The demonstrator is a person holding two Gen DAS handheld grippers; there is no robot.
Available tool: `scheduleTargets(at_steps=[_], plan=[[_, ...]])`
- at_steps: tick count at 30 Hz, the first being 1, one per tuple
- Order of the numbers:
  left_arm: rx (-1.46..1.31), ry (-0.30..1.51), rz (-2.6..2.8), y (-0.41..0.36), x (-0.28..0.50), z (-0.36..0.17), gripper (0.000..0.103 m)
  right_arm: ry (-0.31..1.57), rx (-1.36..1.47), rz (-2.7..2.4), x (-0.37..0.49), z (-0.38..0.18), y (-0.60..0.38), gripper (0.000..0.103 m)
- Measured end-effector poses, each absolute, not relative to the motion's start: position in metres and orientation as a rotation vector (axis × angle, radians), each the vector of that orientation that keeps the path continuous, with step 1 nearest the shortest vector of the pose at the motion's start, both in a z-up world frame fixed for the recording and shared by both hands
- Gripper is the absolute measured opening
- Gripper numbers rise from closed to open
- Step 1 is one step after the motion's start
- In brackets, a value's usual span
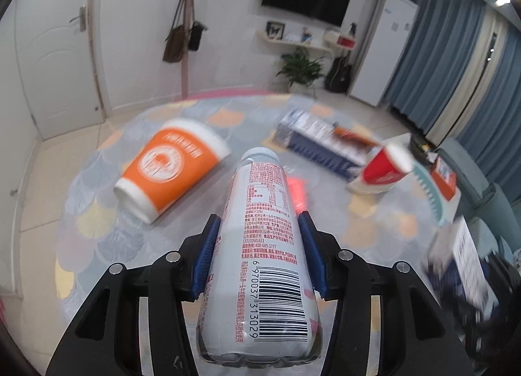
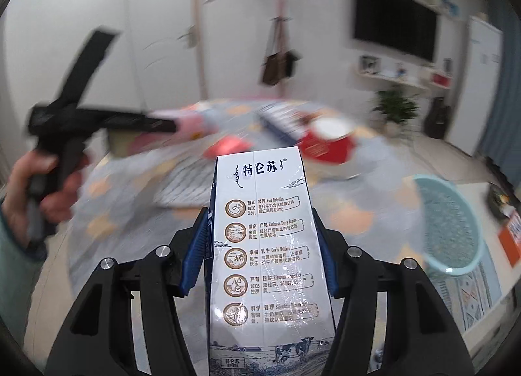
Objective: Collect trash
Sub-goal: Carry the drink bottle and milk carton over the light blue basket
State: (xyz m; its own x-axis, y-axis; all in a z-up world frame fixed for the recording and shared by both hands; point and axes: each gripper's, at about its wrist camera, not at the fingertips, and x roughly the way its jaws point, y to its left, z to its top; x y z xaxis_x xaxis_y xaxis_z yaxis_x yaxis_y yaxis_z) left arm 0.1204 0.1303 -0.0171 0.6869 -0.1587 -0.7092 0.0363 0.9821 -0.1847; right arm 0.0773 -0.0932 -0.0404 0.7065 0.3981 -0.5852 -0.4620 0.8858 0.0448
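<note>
The left gripper (image 1: 259, 223) is clamped on a white plastic bottle (image 1: 263, 245), its blue pads (image 1: 208, 252) pressing both sides of the body; the bottle lies along the fingers, cap end pointing away and the barcoded base nearest the camera. Beyond its left finger, on the patterned tablecloth (image 1: 97, 229), an orange paper cup (image 1: 169, 169) lies on its side. Ahead and to the right of the bottle's cap sits a long blue-and-white carton (image 1: 319, 145), and further right a red cup (image 1: 384, 167) lies tipped, beside the rim of a teal basket (image 1: 426, 187). The right gripper (image 2: 260, 216) is closed on a white milk carton (image 2: 263, 245), held lengthwise between its blue pads (image 2: 195, 252). To the right of these fingers stands the teal basket (image 2: 449, 226); ahead sits the red cup (image 2: 329, 141), blurred. Far left, a hand (image 2: 42, 187) grips the other tool's handle.
</note>
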Motion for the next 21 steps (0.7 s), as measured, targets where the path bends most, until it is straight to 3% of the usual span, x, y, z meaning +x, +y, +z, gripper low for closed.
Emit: scheduleTargets(at_steps=[14,21], plan=[[-0.132,0.632,-0.302,0.035,0.126,0.043,0.047,0.56,0.102,0.201,0.147,-0.015,-0.201,0.055],[-0.107,0.623,-0.394,-0.032,0.152,0.048,0.047,0.56,0.153,0.085,0.186,-0.02,-0.254,0.055]])
